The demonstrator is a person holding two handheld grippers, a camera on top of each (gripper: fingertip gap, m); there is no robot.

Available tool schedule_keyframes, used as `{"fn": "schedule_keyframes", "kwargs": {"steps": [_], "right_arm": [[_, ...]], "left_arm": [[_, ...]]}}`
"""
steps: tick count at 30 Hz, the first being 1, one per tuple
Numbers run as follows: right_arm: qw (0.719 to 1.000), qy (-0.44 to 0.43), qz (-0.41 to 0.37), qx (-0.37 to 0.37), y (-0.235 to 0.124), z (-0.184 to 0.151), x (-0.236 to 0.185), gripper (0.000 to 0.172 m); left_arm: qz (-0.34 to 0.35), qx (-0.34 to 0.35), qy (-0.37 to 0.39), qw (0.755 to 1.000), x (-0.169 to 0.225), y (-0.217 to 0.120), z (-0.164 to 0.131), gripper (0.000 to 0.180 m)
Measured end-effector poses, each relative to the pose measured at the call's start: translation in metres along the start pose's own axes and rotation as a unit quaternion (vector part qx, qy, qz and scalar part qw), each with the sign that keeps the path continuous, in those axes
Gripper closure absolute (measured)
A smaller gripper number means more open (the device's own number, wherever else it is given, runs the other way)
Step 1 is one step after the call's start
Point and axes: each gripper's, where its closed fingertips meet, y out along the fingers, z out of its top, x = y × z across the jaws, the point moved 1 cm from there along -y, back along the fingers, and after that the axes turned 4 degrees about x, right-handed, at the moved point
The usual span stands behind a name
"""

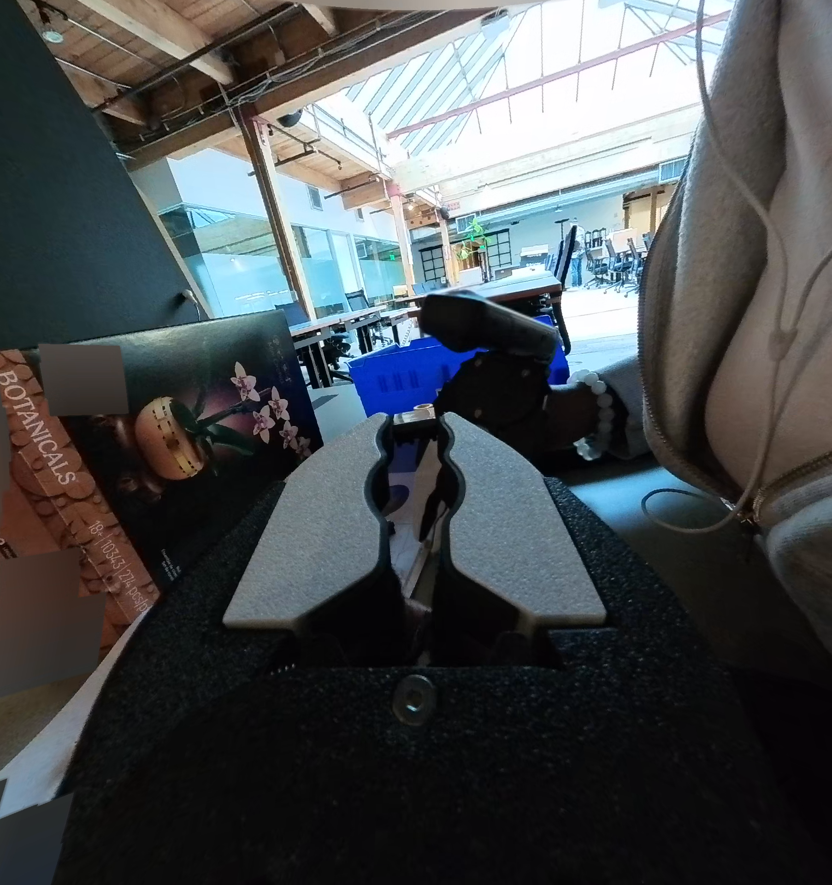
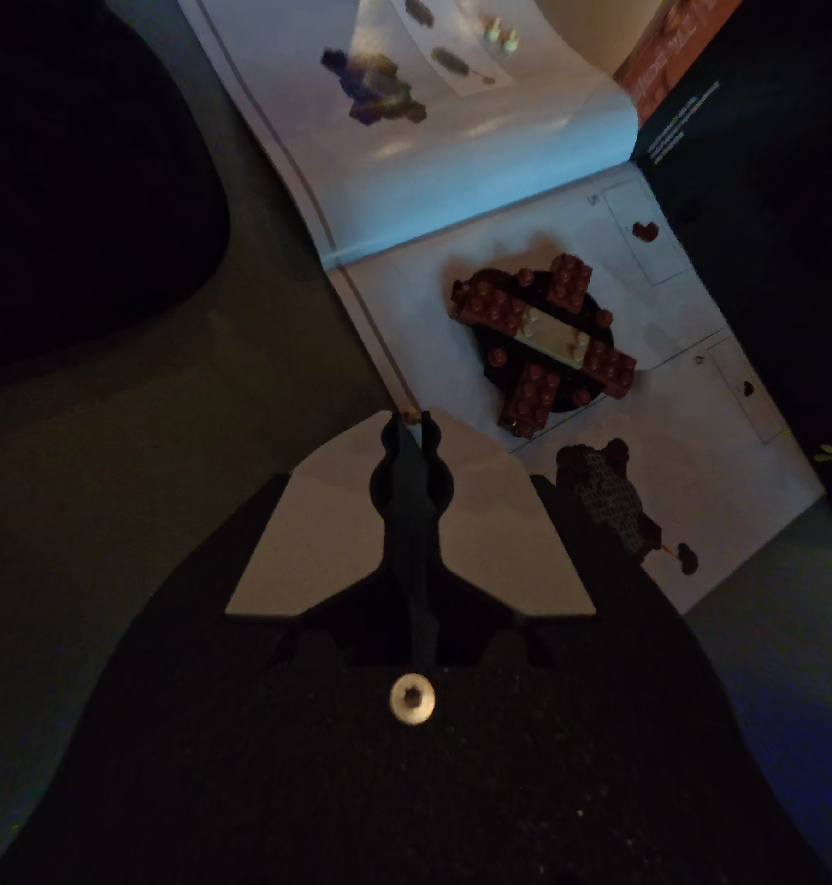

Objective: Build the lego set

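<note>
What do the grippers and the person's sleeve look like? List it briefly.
Left gripper: coarse black textured body, two pale grey wedge-shaped fingers with wavy dark inner edges, one silver bolt. Right gripper: the same design. The person wears a grey zip-up top with drawstrings and a white bead bracelet.

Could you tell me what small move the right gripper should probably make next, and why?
Probably shift the right gripper toward the brown and tan brick assembly on the open booklet. A small tan piece sits between its nearly closed fingertips, over the booklet's edge, apart from the assembly.

Blue bin (image 1: 404, 378), flower-printed box (image 1: 174, 431), open booklet (image 2: 476, 191).
</note>
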Motion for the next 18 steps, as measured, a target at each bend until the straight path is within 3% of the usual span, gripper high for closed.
{"fn": "schedule_keyframes", "kwargs": {"steps": [18], "right_arm": [[0.999,-0.011,-0.031,-0.021,-0.011,-0.010,0.009,0.163]], "left_arm": [[0.001,0.000,-0.001,1.000,0.000,0.000,0.000,0.164]]}}
